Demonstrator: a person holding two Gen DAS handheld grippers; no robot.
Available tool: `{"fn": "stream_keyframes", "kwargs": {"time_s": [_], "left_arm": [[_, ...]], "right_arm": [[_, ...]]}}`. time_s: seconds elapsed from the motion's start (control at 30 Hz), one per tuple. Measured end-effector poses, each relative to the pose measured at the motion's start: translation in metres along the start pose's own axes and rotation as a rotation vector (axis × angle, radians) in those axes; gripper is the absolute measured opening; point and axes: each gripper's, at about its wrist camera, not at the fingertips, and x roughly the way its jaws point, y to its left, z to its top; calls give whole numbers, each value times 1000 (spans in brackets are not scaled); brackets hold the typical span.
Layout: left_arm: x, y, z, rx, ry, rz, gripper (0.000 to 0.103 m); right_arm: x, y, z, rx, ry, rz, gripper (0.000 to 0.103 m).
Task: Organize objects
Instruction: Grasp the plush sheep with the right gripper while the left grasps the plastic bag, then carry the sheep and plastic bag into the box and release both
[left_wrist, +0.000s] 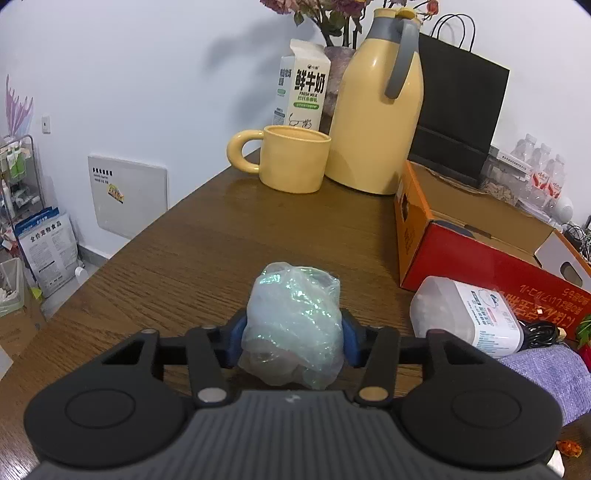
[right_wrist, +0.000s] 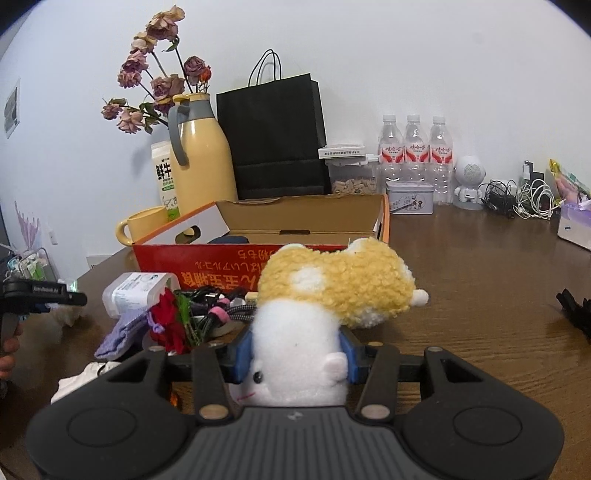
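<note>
My left gripper (left_wrist: 293, 338) is shut on a crumpled clear plastic bag (left_wrist: 291, 325), held just above the wooden table (left_wrist: 207, 258). My right gripper (right_wrist: 295, 354) is shut on a white and yellow plush toy (right_wrist: 332, 288), its yellow back pointing away from me. The open red and orange cardboard box (right_wrist: 303, 225) stands behind the toy; in the left wrist view the box (left_wrist: 472, 236) is to the right of the bag. The left gripper shows at the left edge of the right wrist view (right_wrist: 37, 291).
A yellow mug (left_wrist: 291, 158), yellow thermos jug (left_wrist: 380, 110), milk carton (left_wrist: 304, 88) and black paper bag (left_wrist: 458, 110) stand at the back. A white jar (left_wrist: 469, 321), purple cloth (left_wrist: 550, 380), cables (right_wrist: 218, 306) and a red flower (right_wrist: 168, 321) lie near the box. Water bottles (right_wrist: 415, 151) stand far right.
</note>
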Motion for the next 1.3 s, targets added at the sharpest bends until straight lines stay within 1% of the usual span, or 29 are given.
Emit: {"fn": "stream_keyframes", "kwargs": {"time_s": [0.13, 0.23, 0.33, 0.57, 0.83, 1.0, 1.07, 1.17, 1.3], "left_arm": [[-5, -2, -1, 6, -25, -4, 44], [-11, -5, 1, 15, -50, -3, 44], [-20, -9, 4, 20, -76, -23, 43], [-43, -38, 17, 84, -150, -116, 42], [-44, -90, 47, 165, -221, -231, 42], [-33, -124, 68, 185, -247, -291, 43], [-28, -136, 75, 198, -251, -303, 43], [-17, -150, 86, 210, -262, -297, 43], [8, -162, 101, 200, -245, -290, 43]], "right_arm": [[-1, -2, 1, -2, -15, 5, 46], [-2, -4, 2, -4, -26, 14, 46], [-4, -4, 5, -15, -44, 23, 46], [-6, 3, 26, -70, -107, 44, 46], [5, 18, 58, -136, -173, 87, 46], [25, 26, 83, -155, -180, 112, 46], [37, 29, 94, -154, -173, 117, 46], [60, 29, 110, -142, -153, 125, 46], [95, 22, 127, -100, -116, 119, 46]]}}
